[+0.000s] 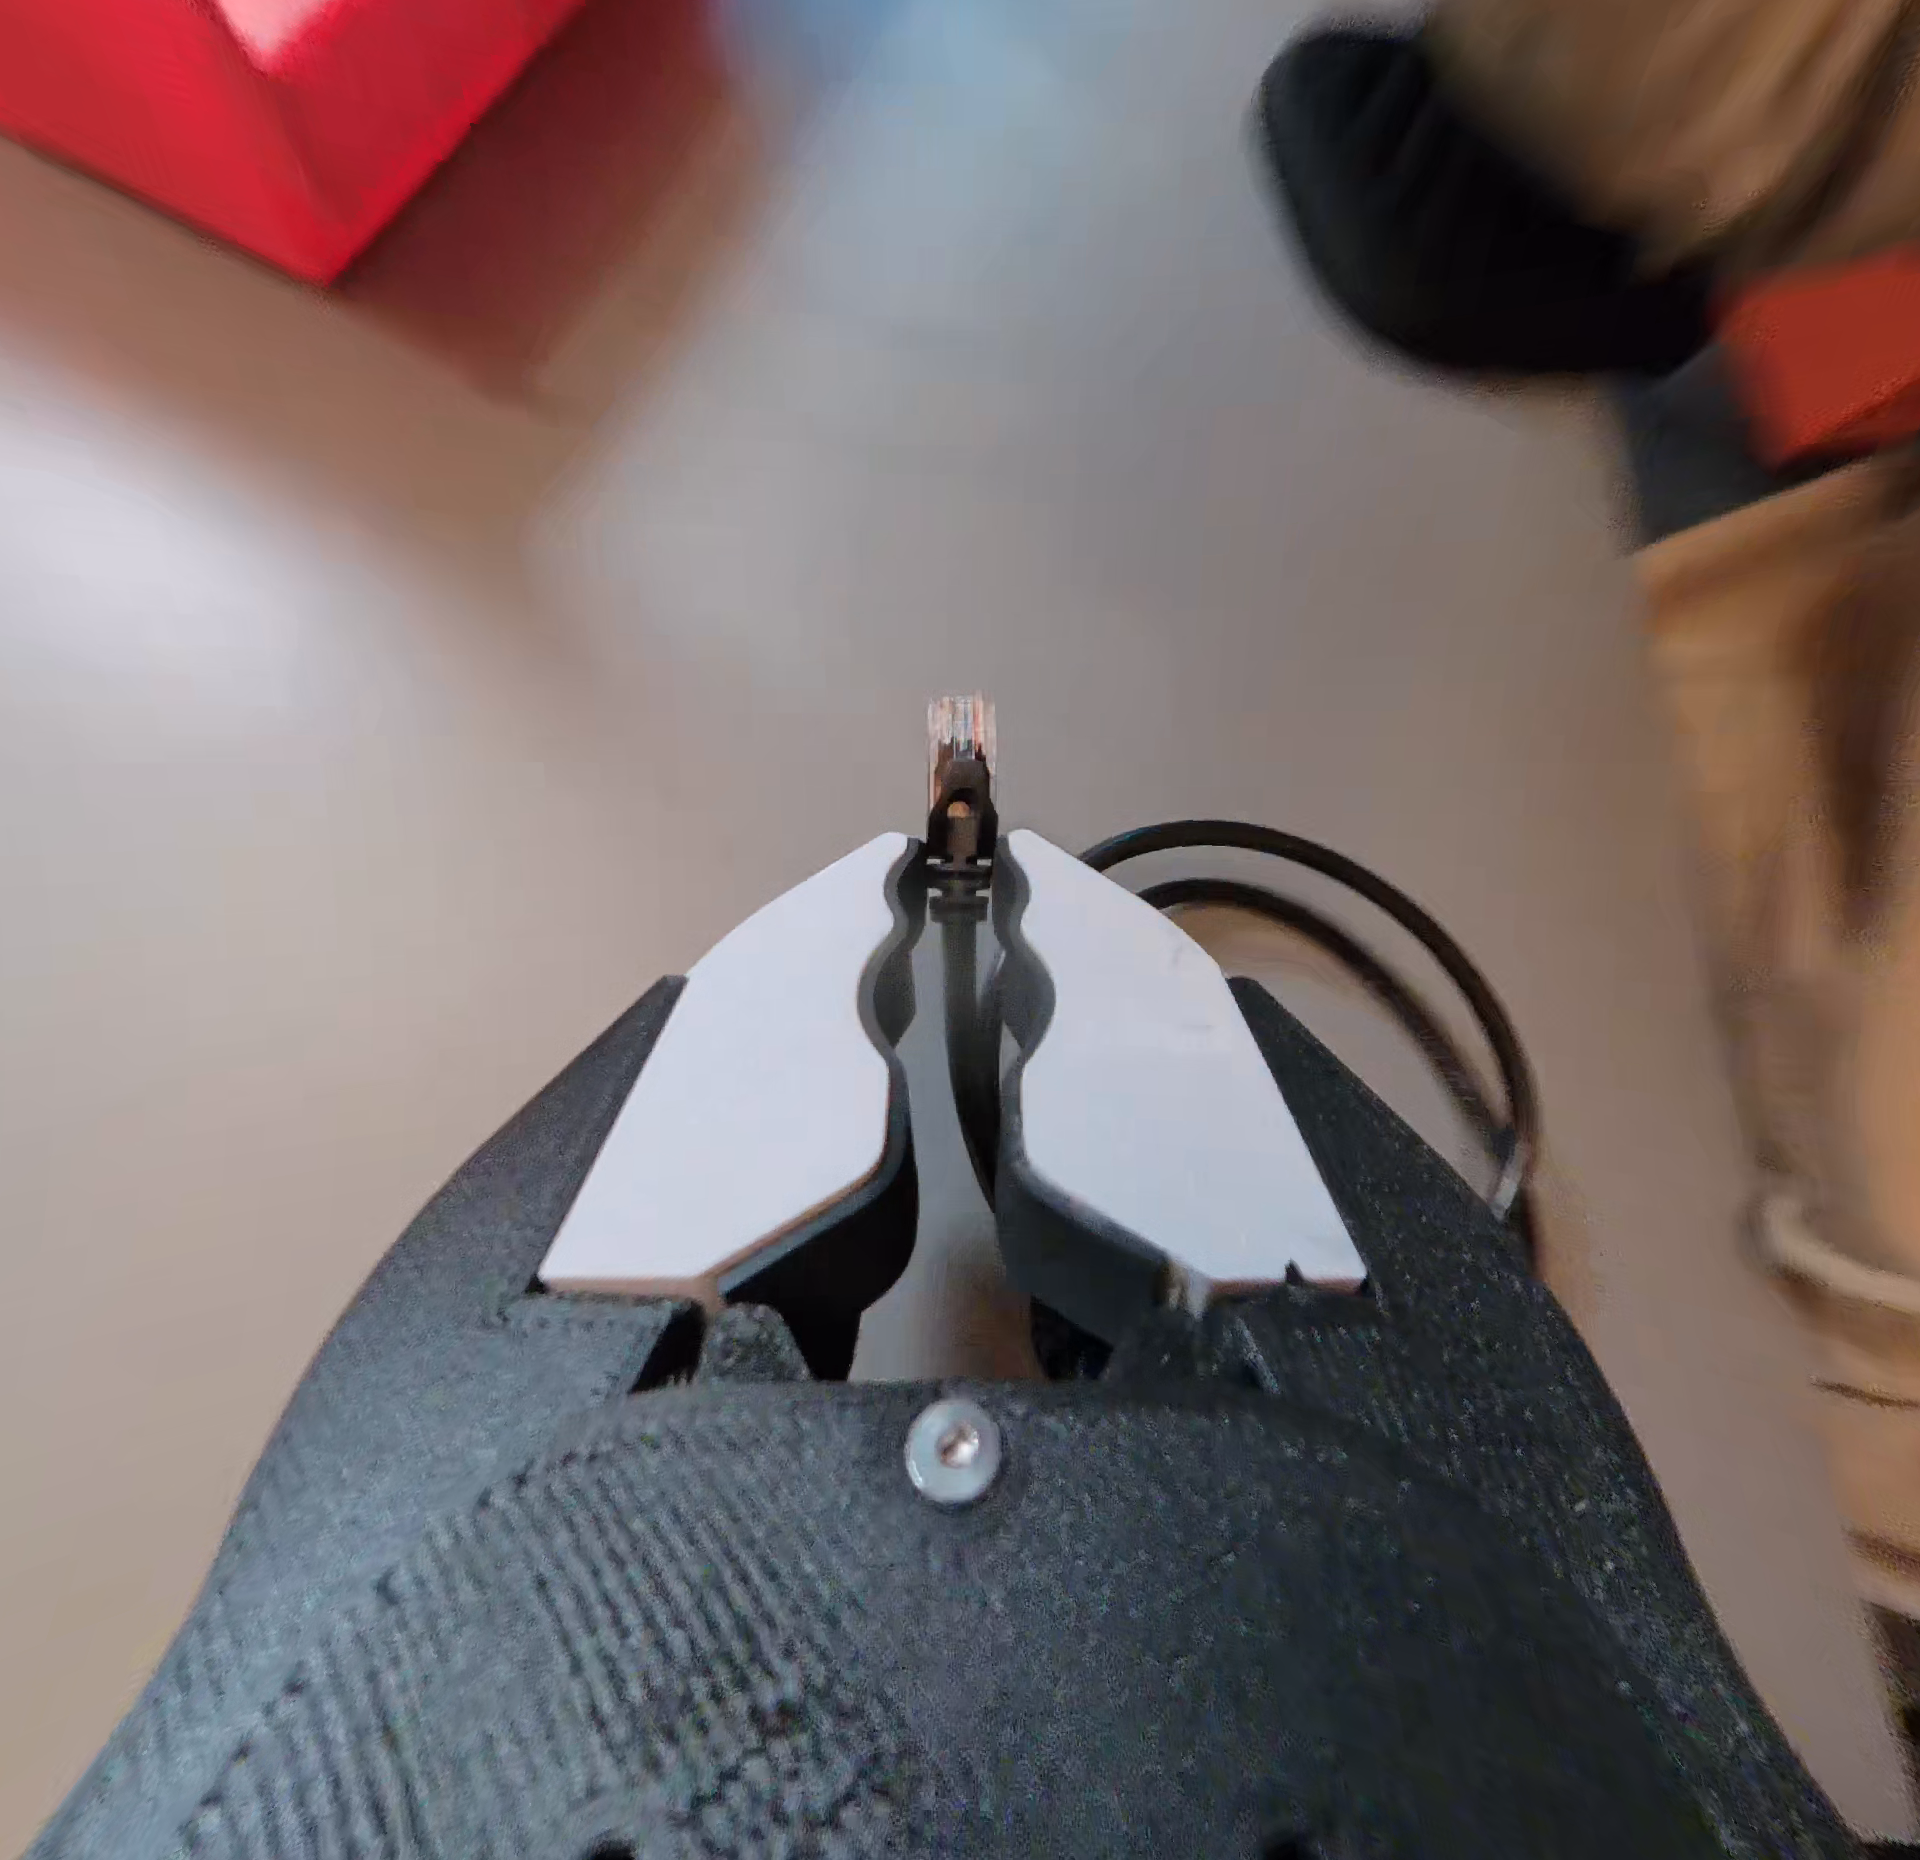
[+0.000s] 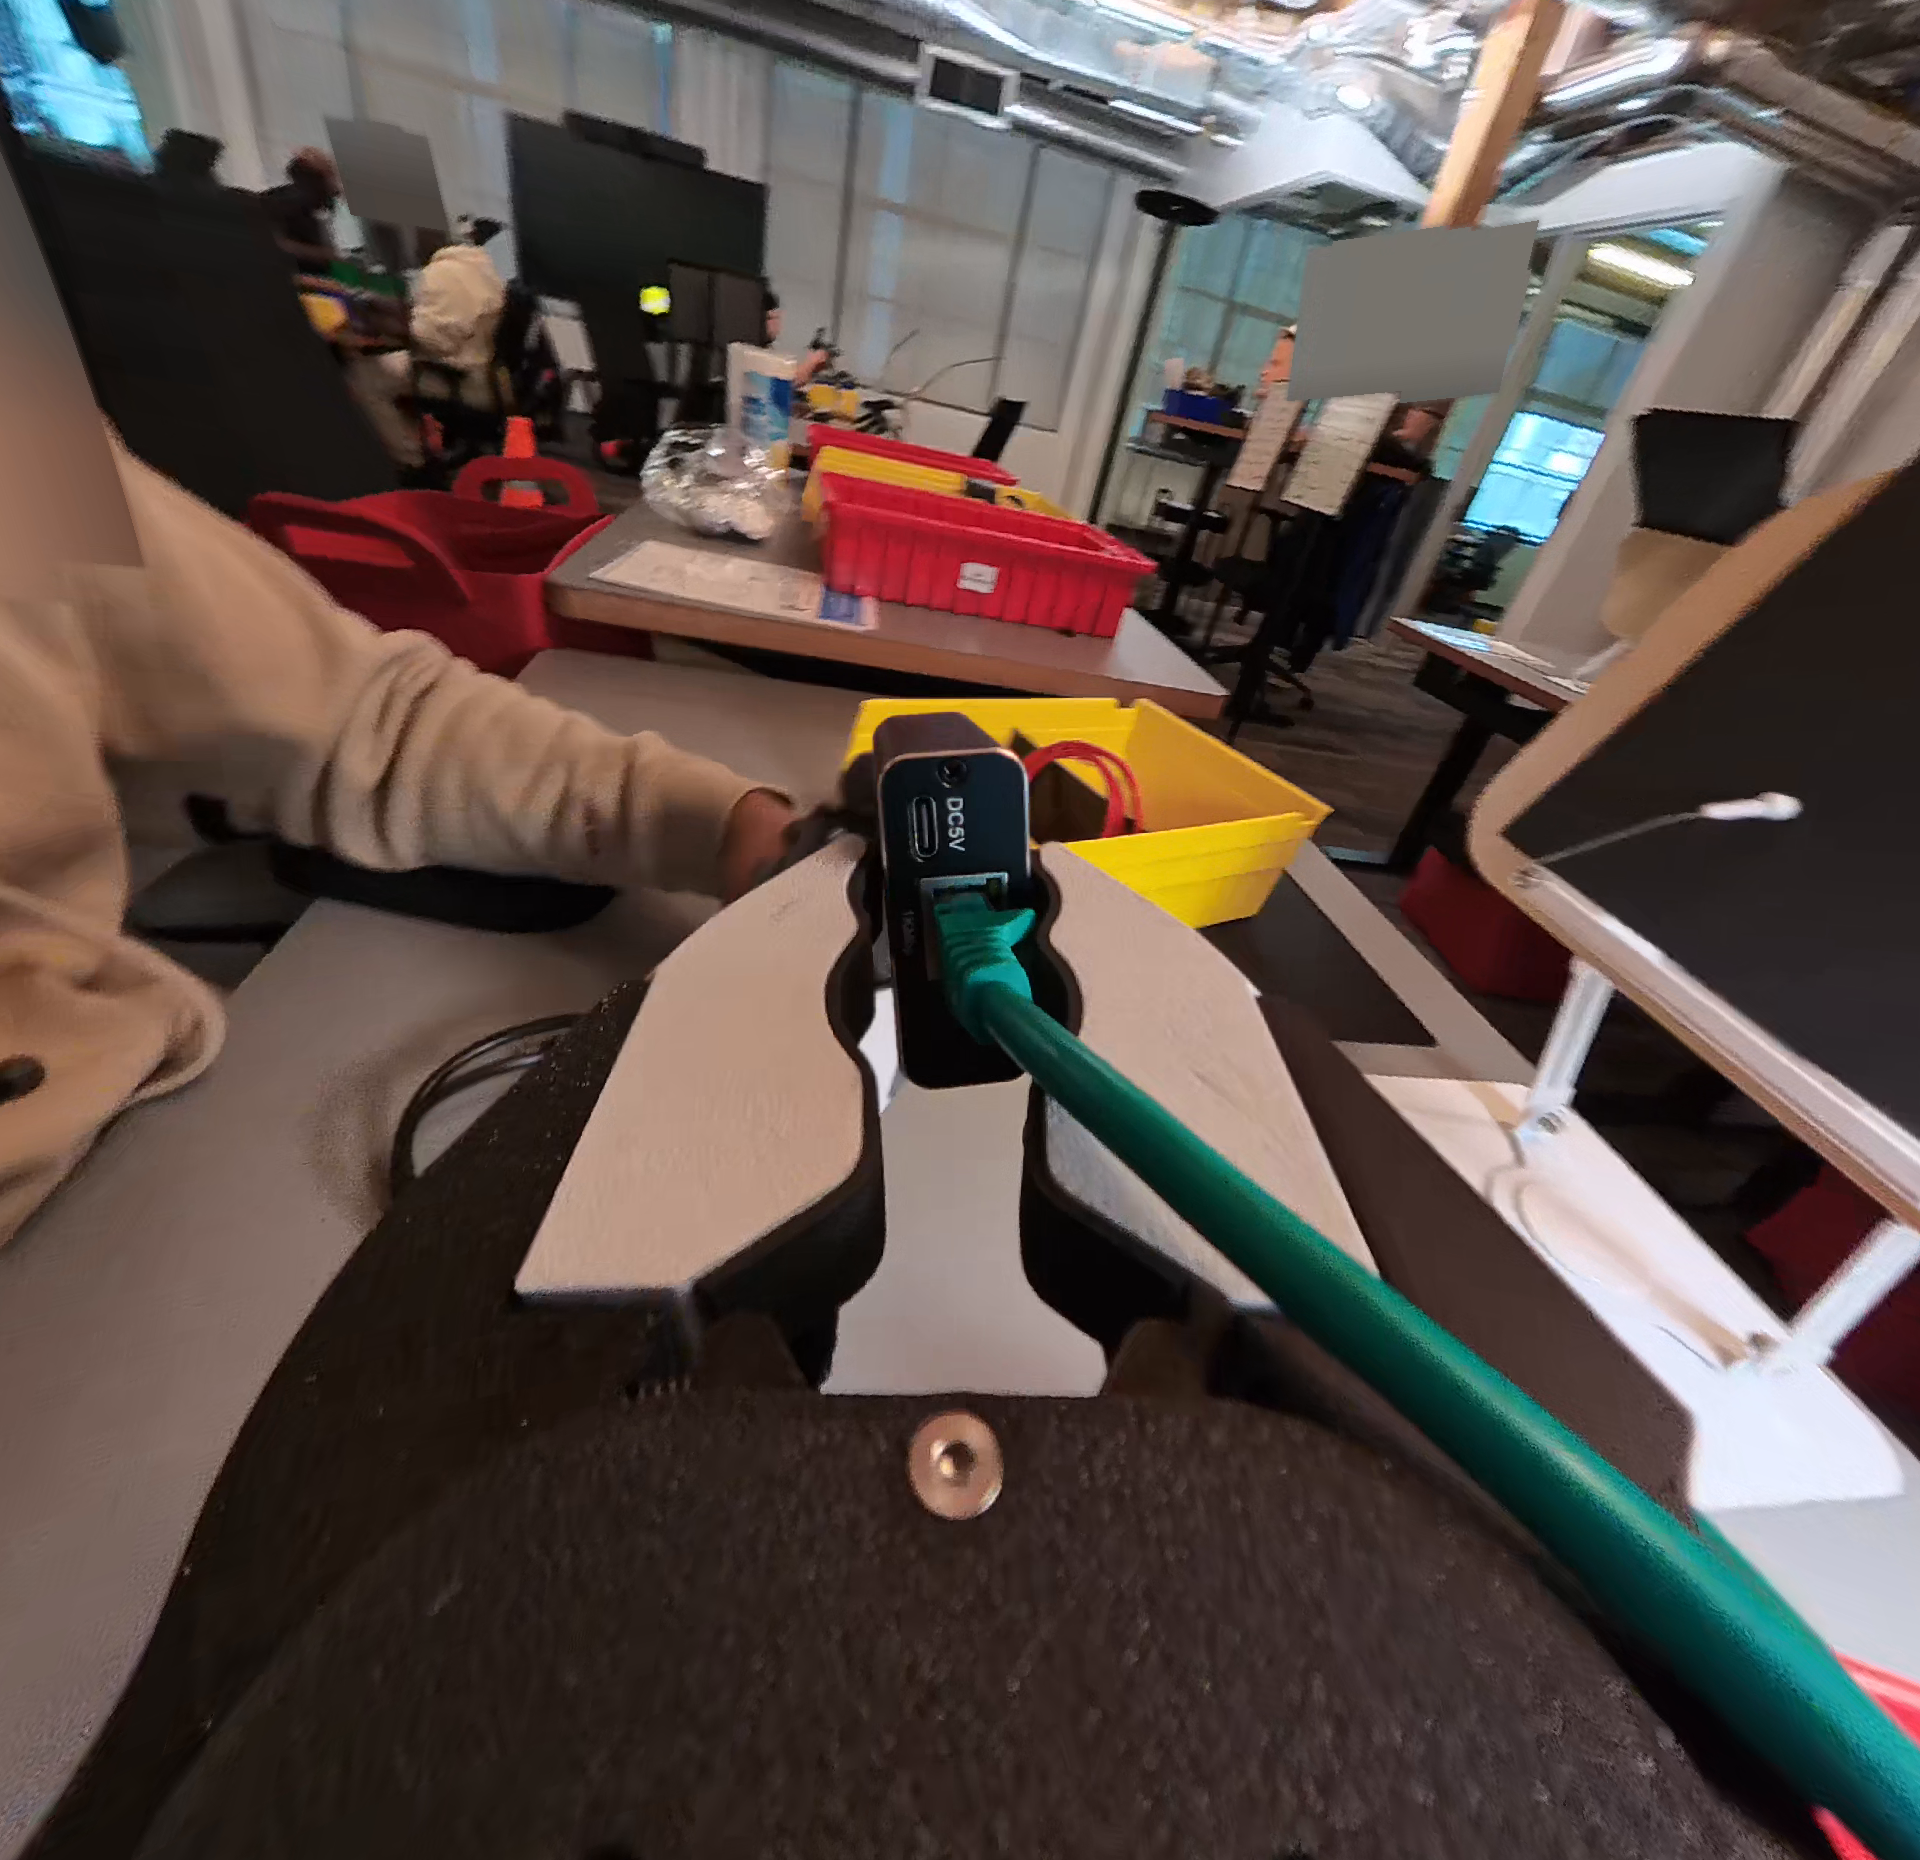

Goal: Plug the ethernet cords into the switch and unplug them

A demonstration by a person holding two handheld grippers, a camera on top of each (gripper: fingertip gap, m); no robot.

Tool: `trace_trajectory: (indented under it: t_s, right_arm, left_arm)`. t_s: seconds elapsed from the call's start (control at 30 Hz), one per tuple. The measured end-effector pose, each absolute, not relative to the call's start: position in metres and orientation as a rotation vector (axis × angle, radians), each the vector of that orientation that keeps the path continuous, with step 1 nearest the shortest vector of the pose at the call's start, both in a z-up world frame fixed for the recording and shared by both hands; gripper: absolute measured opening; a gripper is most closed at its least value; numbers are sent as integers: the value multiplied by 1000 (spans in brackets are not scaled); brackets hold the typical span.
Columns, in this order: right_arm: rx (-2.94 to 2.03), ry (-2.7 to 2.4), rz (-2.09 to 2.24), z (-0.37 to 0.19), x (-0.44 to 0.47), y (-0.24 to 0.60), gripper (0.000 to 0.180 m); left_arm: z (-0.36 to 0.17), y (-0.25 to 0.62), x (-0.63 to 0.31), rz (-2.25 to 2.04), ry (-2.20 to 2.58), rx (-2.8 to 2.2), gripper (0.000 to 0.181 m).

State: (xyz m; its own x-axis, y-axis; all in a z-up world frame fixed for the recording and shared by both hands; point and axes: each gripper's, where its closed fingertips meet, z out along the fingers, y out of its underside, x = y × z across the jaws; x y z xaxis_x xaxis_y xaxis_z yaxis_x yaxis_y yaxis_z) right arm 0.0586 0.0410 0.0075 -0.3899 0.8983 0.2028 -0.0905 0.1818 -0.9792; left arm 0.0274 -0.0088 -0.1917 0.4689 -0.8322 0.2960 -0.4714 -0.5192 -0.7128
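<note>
My left gripper (image 1: 958,842) is shut on the plug of a black ethernet cord (image 1: 961,771). The clear plug tip sticks out past the fingertips, above a blurred pale table top (image 1: 416,875). The black cord (image 1: 1351,937) loops out to the right of the fingers. My right gripper (image 2: 951,860) is shut on a small dark switch (image 2: 951,813), held upright with its port face toward the camera. A green ethernet cord (image 2: 1299,1260) is plugged into the switch's port (image 2: 977,911) and runs down to the lower right.
A yellow bin (image 2: 1195,834) with red cords stands just behind the switch. A person's beige sleeve (image 2: 364,709) reaches across the grey table (image 2: 208,1239) at left. A tilted dark board (image 2: 1714,823) is at right. A red box (image 1: 260,96) sits at the upper left.
</note>
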Motion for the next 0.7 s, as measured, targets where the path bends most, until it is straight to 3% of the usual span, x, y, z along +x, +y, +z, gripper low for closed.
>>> trace_trajectory:
  t_s: [0.03, 0.37, 0.7]
  right_arm:
    - [-775, -1583, 1385, 4, 61, 35, 25]
    - [-612, -1759, 1654, -6, 82, -2, 25]
    - [-490, -1858, 1652, -1, 101, -20, 24]
  left_arm:
    - [-177, -11, 31, -986, 1023, -2121, 12]
    - [-48, -44, 62, -1865, 712, -1585, 12]
    - [-36, -58, 91, -2152, 604, -1523, 12]
